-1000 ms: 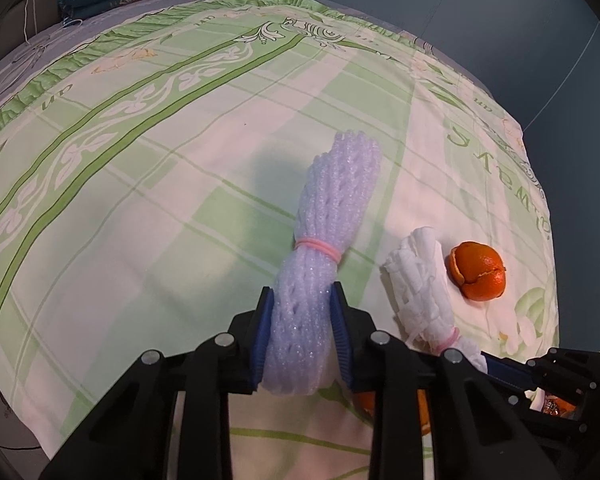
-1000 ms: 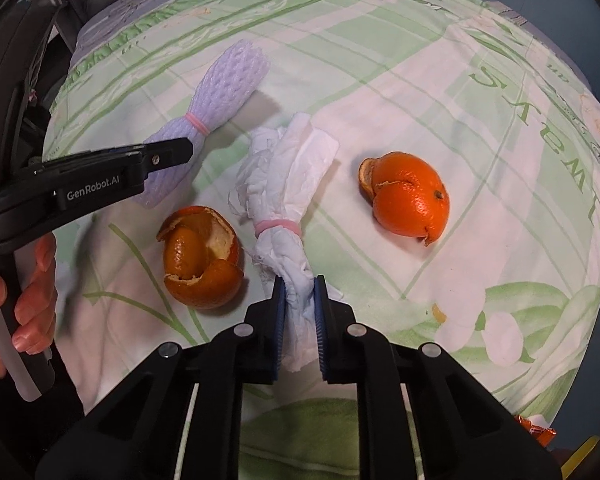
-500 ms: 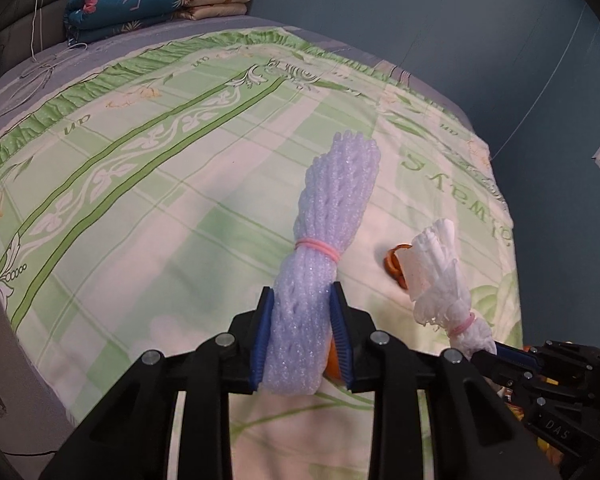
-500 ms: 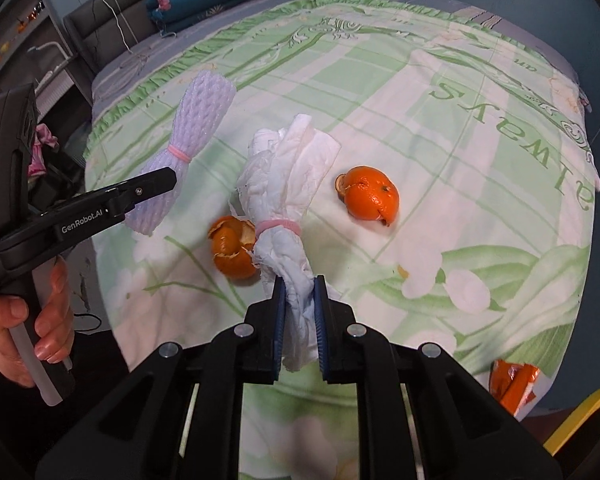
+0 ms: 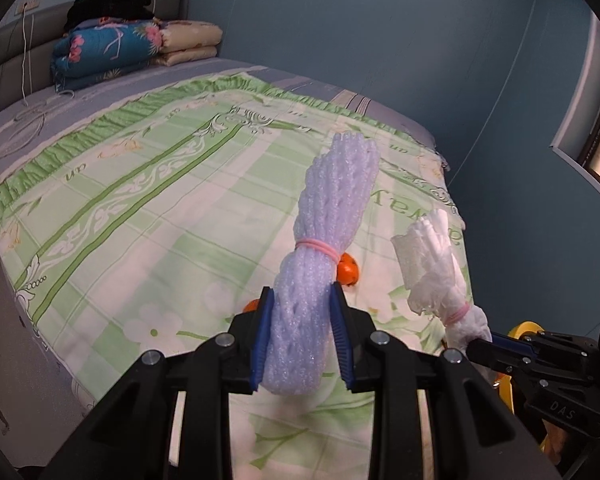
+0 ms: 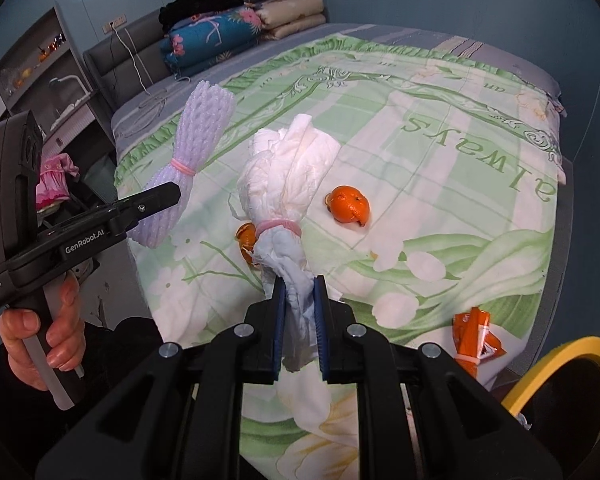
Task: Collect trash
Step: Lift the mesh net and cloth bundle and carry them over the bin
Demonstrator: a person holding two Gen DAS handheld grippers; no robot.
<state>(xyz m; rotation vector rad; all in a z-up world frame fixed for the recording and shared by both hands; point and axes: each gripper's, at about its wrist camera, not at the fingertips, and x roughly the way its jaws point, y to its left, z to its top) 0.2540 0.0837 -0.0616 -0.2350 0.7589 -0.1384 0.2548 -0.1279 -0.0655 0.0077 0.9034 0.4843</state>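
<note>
My left gripper (image 5: 302, 334) is shut on a pale purple foam net bundle (image 5: 324, 248) tied with a pink band, held up above the bed. My right gripper (image 6: 299, 312) is shut on a white tissue bundle (image 6: 284, 184) with a pink band, also lifted. Each bundle shows in the other view: the tissue (image 5: 434, 268), the foam net (image 6: 188, 152). Two orange peels lie on the green bedspread (image 6: 440, 184): one whole-looking (image 6: 348, 209), one partly hidden behind the tissue (image 6: 246, 242). An orange wrapper (image 6: 474, 334) lies near the bed's near edge.
A yellow-rimmed bin (image 6: 560, 376) stands at the lower right beside the bed. Folded quilts (image 6: 236, 28) are stacked at the headboard. A shelf unit (image 6: 40, 80) stands on the far left. Blue walls surround the bed.
Both grippers have risen and pulled back from the bed with their bundles. The peels now look smaller and farther; the bin and the wrapper have come into view.
</note>
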